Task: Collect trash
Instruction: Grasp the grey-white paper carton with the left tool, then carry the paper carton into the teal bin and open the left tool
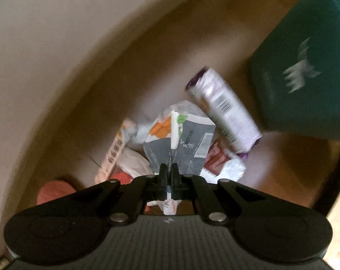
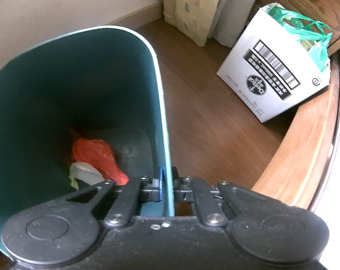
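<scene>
Here the left gripper [image 1: 168, 175], angled down, pinches a grey wrapper [image 1: 181, 144]; the right gripper [image 2: 166, 185] clamps the green bin [image 2: 57, 78] wall between its fingers.

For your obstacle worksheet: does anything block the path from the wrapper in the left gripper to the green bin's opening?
Nothing visible does. The left gripper pinches the grey wrapper; the right gripper clamps the green bin rim, and its mouth is uncovered.

left claw [image 1: 169, 171] clamps grey wrapper [image 1: 181, 148] | purple-white packet [image 1: 224, 110] beside green bin [image 1: 305, 72]
</scene>
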A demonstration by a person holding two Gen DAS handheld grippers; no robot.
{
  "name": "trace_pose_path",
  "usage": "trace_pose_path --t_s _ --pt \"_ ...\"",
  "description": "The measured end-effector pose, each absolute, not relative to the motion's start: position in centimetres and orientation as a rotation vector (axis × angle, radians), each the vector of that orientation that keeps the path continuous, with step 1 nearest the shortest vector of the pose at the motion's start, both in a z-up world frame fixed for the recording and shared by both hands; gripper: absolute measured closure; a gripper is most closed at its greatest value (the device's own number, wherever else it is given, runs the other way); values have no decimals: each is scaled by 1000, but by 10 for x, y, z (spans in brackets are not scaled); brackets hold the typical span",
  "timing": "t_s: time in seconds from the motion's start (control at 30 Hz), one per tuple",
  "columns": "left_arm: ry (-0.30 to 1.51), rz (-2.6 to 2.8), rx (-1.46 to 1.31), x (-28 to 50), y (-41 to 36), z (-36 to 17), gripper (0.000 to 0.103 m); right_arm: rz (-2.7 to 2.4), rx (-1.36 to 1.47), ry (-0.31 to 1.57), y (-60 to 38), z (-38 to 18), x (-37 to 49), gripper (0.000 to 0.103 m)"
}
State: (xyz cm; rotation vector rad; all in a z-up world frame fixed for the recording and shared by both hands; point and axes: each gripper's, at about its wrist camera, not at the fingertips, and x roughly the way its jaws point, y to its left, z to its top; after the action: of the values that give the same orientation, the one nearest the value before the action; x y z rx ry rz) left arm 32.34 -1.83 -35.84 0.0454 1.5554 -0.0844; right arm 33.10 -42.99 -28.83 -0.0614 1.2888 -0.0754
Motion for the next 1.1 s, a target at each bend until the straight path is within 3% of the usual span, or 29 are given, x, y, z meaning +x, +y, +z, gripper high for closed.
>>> trace_pose_path --t_s 0.4,0.63,0.8,1.1 --pt "1354 -140 5 330 -61 -205 101 -8 -105 1235 -418 -281 331 101" --pt "1309 -251 -67 350 -102 -161 101 22 -128 1223 -414 -279 329 100" --pt "1278 -335 -60 376 -155 -168 101 50 -147 1205 -409 -278 329 100" --pt "1411 -370 -36 403 -203 -251 101 59 -149 1206 -411 -281 333 100"
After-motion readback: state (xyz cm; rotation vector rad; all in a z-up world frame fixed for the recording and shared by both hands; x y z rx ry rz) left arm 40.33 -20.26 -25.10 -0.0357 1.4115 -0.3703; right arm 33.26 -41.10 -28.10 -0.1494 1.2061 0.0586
